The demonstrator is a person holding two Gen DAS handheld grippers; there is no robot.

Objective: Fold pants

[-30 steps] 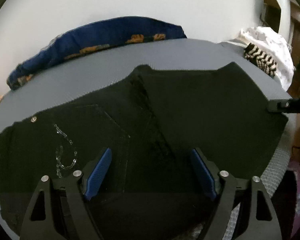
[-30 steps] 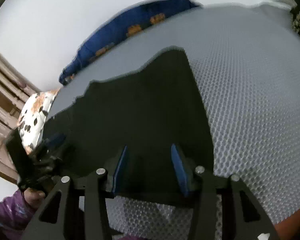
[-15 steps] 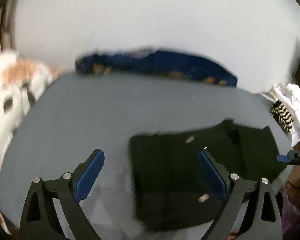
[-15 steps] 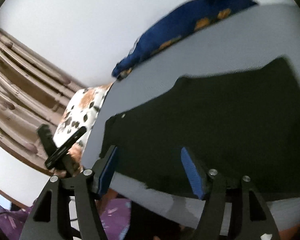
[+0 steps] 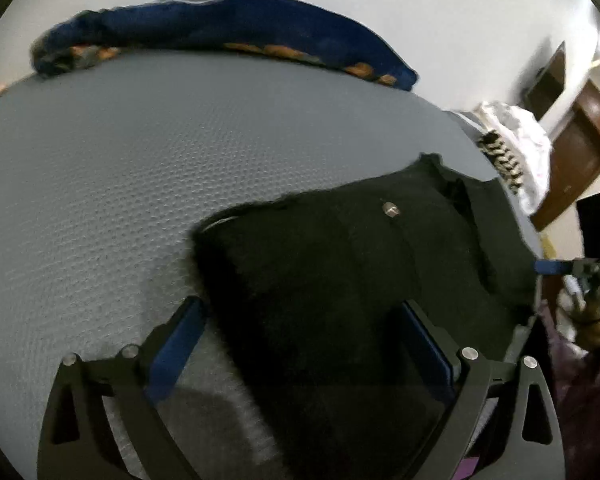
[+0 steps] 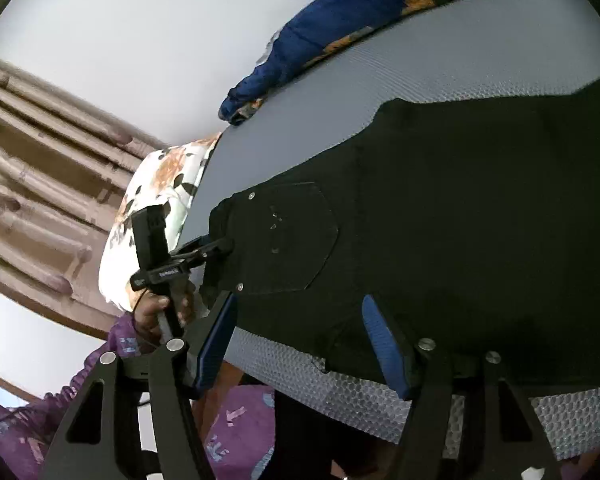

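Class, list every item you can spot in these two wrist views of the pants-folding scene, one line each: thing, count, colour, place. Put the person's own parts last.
Pants: one, black, spread flat on the mat, back pocket up.
Mat: one, grey honeycomb texture, under the pants.
Blanket: one, blue with orange pattern, bunched along the mat's far edge by the wall.
Floral pillow: one, white with orange and black, off the mat's end.
Striped cloth: one, black and white, beside white fabric past the mat's corner.
Wall: white, behind.
Left gripper: black with blue pads, open, low at the pants' waist end.
Right gripper: black with blue pads, open, over the pants' near edge.
Hand: one, holding the left gripper's handle; purple sleeve.
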